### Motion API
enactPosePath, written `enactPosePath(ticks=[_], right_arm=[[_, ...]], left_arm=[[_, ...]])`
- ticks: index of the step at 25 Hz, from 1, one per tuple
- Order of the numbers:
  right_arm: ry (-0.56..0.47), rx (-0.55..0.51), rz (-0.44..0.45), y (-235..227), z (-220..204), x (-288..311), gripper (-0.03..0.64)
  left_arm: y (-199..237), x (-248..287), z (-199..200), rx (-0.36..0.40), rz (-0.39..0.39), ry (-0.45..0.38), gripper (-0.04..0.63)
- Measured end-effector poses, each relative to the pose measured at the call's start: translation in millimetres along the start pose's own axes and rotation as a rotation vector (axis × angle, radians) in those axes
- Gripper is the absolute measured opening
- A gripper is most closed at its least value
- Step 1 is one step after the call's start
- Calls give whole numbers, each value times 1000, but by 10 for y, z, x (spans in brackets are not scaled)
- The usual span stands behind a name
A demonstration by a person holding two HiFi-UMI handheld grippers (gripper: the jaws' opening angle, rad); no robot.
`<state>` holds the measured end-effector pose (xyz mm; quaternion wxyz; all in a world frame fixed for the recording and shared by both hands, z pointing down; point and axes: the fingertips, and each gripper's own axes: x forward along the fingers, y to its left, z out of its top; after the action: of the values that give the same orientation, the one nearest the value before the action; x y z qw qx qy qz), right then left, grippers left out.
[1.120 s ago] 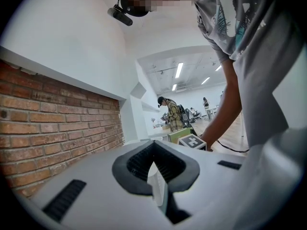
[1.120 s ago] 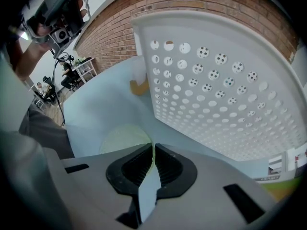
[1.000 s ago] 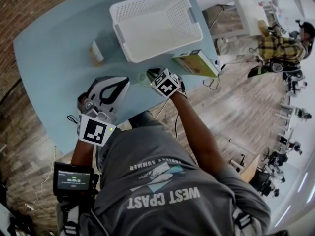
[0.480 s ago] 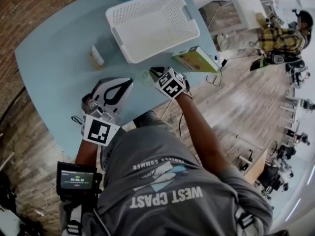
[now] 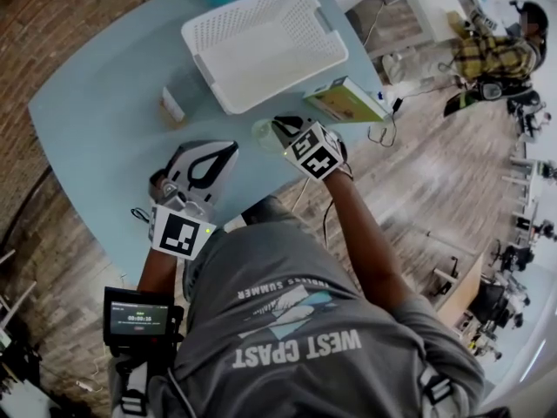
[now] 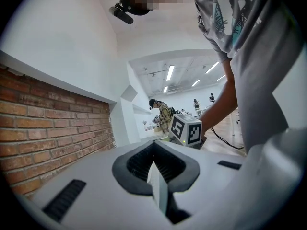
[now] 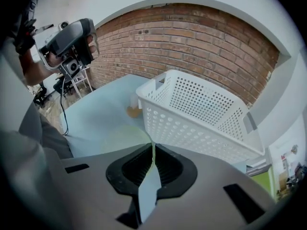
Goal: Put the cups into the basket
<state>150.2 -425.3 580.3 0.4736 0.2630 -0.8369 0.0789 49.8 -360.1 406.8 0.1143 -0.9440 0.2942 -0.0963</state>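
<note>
My right gripper (image 7: 152, 151) has its jaws pressed together on the thin wall of a pale green translucent plastic cup (image 7: 125, 139). The rim runs up between the two pads and the rest of the cup hangs to the left of them. In the head view this cup (image 5: 263, 131) is over the light blue table (image 5: 96, 120), outside the white perforated plastic basket (image 5: 211, 75) and on the side of it that is nearer to me. The basket has nothing in it that I can see. A second small clear cup with a brownish bottom (image 5: 172, 105) sits on the table, just beside the left corner of the basket. My left gripper (image 5: 226, 149) is over the near part of the table, apart from both cups. In the left gripper view its jaws are closed against each other with nothing between them. A green and yellow flat box (image 5: 344, 101) lies at the right edge of the table, near the basket.
</note>
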Motion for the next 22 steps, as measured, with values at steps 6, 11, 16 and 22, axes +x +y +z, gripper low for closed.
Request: enactPosePath(ticks=[6, 11, 16, 22], right_arm=[[-38, -13, -38, -54, 189, -256, 29], [-78, -28, -75, -178, 377, -546, 29], [-118, -42, -112, -247, 583, -808, 29], [-151, -69, -162, -384, 804, -1099, 29]], left_arm=[[-14, -11, 23, 4, -14, -6, 0], [-20, 46, 92, 12, -27, -14, 0], [-40, 3, 128, 21, -42, -30, 0], [-23, 12, 147, 25, -49, -43, 0]])
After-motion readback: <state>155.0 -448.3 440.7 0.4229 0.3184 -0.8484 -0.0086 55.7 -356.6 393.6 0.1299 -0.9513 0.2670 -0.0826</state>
